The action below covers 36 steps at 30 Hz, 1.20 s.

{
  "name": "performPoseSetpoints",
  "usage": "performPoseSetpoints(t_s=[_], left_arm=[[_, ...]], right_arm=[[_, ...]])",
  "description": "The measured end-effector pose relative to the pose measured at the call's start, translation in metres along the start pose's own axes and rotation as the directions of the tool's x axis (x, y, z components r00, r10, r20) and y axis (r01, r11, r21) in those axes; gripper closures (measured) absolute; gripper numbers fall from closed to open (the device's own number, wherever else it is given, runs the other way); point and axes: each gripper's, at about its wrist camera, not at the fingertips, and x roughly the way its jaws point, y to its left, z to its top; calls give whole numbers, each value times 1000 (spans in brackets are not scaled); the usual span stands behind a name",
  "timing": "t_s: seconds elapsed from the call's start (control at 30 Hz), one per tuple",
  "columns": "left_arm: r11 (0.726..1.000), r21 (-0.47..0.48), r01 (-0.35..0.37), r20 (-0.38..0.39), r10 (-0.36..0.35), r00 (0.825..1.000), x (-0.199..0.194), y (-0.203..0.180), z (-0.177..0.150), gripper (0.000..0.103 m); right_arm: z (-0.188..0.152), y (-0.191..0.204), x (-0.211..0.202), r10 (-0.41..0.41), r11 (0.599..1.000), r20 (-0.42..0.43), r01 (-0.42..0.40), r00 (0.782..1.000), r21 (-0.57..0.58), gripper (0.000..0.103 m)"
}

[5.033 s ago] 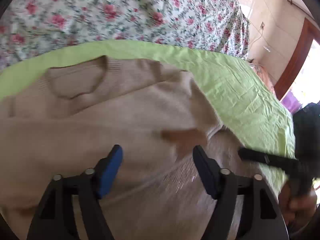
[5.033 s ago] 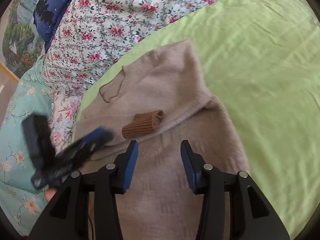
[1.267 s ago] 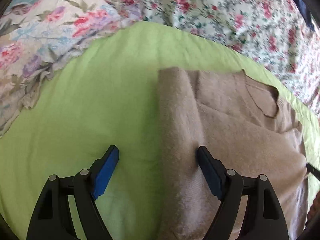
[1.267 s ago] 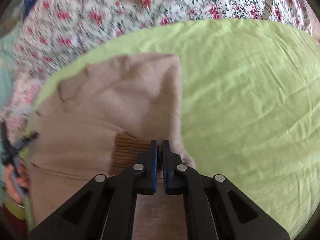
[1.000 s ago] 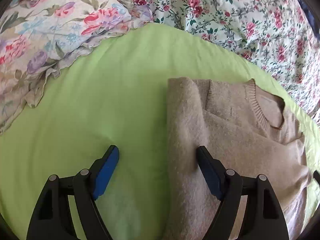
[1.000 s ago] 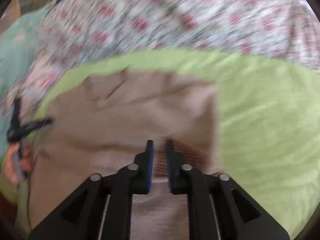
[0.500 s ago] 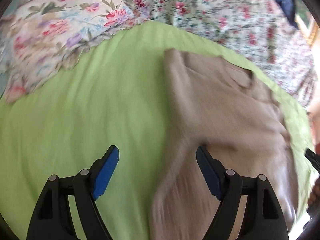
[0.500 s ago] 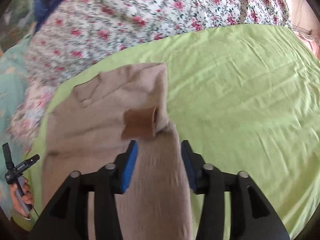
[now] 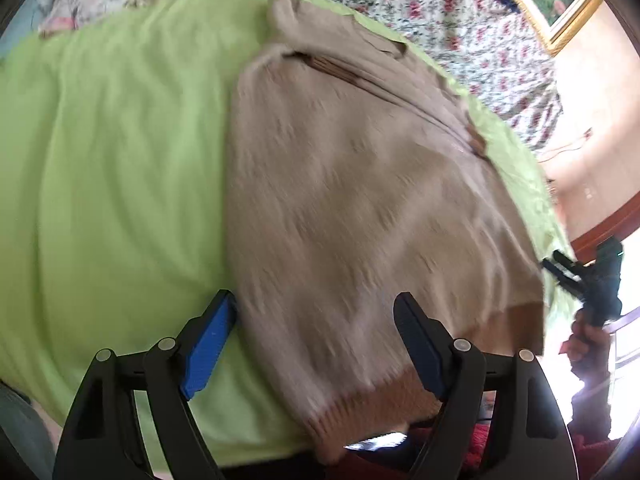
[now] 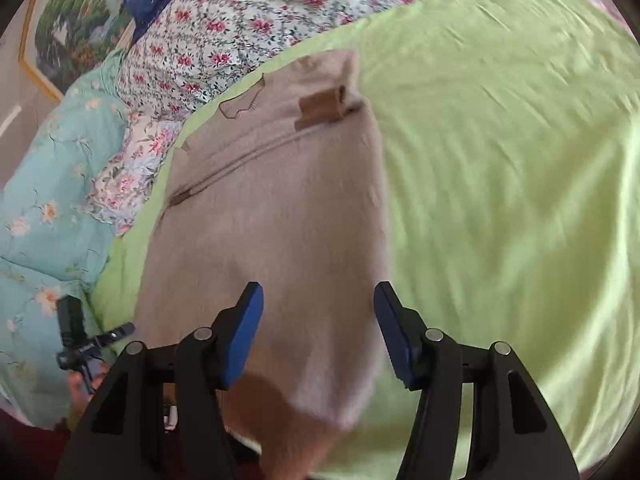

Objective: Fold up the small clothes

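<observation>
A beige knit sweater (image 9: 352,184) lies flat on the green sheet (image 9: 112,168), both sleeves folded in across its chest, brown cuffs showing. Its brown hem (image 9: 400,396) hangs at the bed's near edge. My left gripper (image 9: 316,340) is open and empty over the hem's left corner. In the right wrist view the sweater (image 10: 272,208) lies the same way, one brown cuff (image 10: 322,106) near the collar. My right gripper (image 10: 318,332) is open and empty above the hem's right side. Each gripper also shows small at the edge of the other's view.
A floral quilt (image 10: 248,12) and a teal floral blanket (image 10: 44,184) bunch along the far and left sides of the bed. A framed picture (image 9: 560,4) hangs on the wall. The green sheet (image 10: 500,160) spreads right of the sweater.
My right gripper let go of the brown cuff and opened. Both grippers drew back from the sleeves toward the sweater's hem at the bed's near edge.
</observation>
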Motion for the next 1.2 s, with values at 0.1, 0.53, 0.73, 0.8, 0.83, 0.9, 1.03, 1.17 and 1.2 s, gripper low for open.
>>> performPoseSetpoints(t_s=[0.1,0.53,0.73,0.8,0.83,0.9,1.03,1.17,1.2], left_arm=[[996,-5,94,3,-94,996,0,-7,-18,21],[976,-19,216,9,-216,976,4,1,-32,86],[983,44,176,68,-179,982,-29,-4,-32,95],[985,55,163,72,-167,983,-32,-4,-31,96],[986,54,157,62,-160,985,-28,-1,-31,95],[989,30,147,19,-148,989,-16,7,-33,95],[988,-7,156,-27,-156,987,-4,20,-43,86],[975,0,221,-36,-221,975,0,15,-44,61],[975,24,222,-39,-221,974,1,10,-44,60]], right_arm=[[-17,-21,-11,30,999,-24,-29,999,41,44],[-43,-29,10,252,963,-52,-245,966,112,93],[-44,-33,-34,209,976,9,-209,978,65,97],[-43,-32,-34,166,986,-14,-165,986,37,97],[-44,-32,-29,160,987,-30,-159,987,34,97],[-46,-35,-14,136,990,-71,-134,988,35,93],[-51,-35,-6,153,988,-109,-152,982,15,76],[-56,-28,0,184,980,-143,-192,972,-47,68],[-56,-25,5,195,978,-149,-204,969,-46,68]])
